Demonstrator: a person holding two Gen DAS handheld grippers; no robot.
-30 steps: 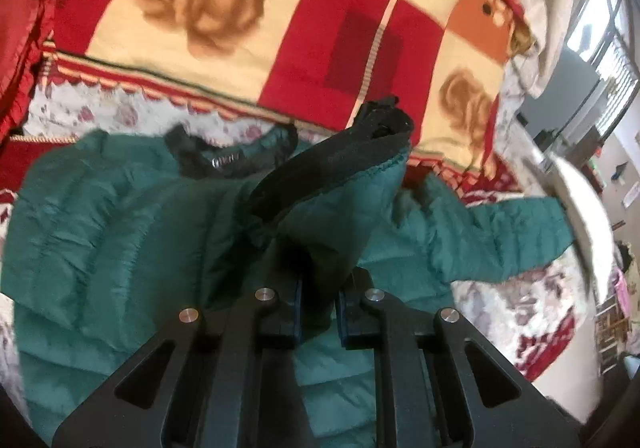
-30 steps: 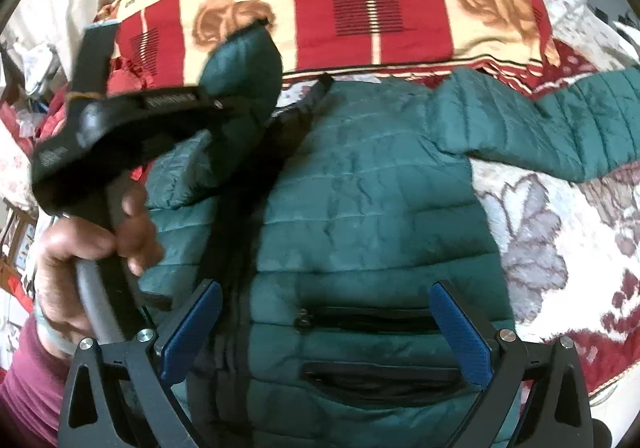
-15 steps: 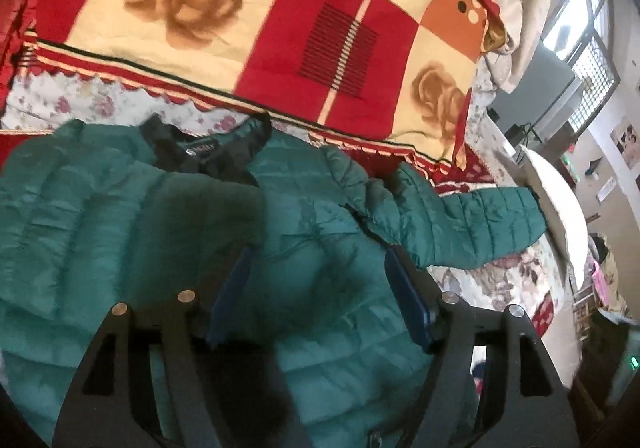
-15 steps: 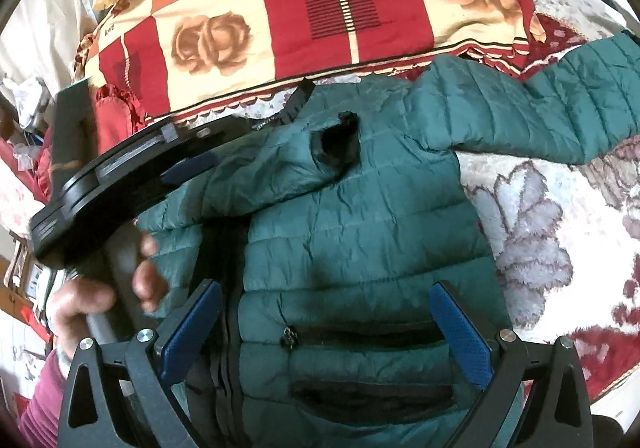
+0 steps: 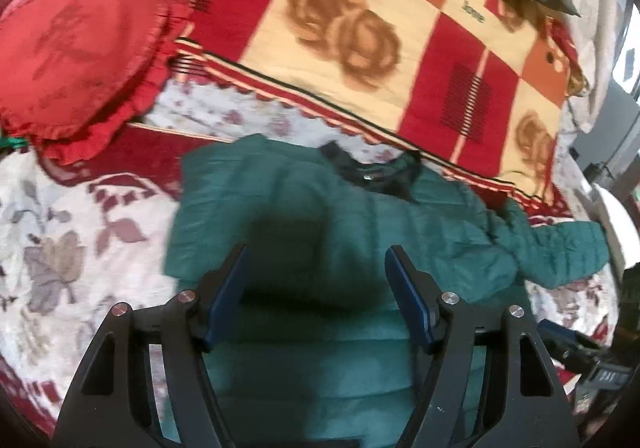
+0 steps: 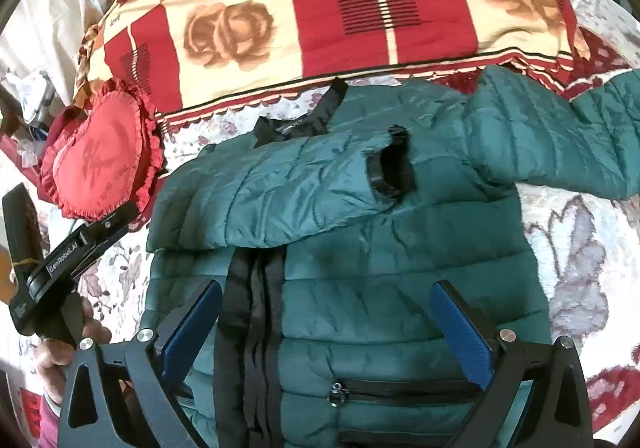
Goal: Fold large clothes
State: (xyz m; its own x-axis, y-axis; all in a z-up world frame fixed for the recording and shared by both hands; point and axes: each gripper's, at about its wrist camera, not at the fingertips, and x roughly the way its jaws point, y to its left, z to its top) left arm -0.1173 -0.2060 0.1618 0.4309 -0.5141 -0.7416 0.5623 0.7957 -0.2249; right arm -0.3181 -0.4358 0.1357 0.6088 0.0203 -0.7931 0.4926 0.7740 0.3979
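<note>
Jacket (image 6: 360, 268): green quilted garment lying flat, front up, on the bed (image 6: 576, 272); landmark for all entries below.
Folded sleeve (image 6: 280, 191): laid across the jacket's chest, its black cuff (image 6: 390, 167) near the middle of the chest.
Other sleeve (image 6: 560, 143): stretched outward from the jacket's shoulder, resting on the bed.
Collar (image 5: 376, 173): black, at the jacket's top edge, nearest the patchwork blanket (image 5: 360, 31).
Zipper band (image 6: 252, 328): black, running down the jacket's front below the folded sleeve.
Pocket zip (image 6: 400, 388): horizontal, on the jacket's lower front.
Left gripper (image 5: 316, 288): above the jacket's body, blue-padded fingers (image 5: 408, 300) spread apart, holding nothing.
Right gripper (image 6: 324, 332): above the jacket's lower front, fingers (image 6: 460, 332) spread wide, holding nothing.
Heart cushion (image 6: 100, 163): red, frilled, on the bed beside the jacket's shoulder where the sleeve is folded.
Hand (image 6: 60, 364): at the jacket's side, holding the left gripper's handle.
</note>
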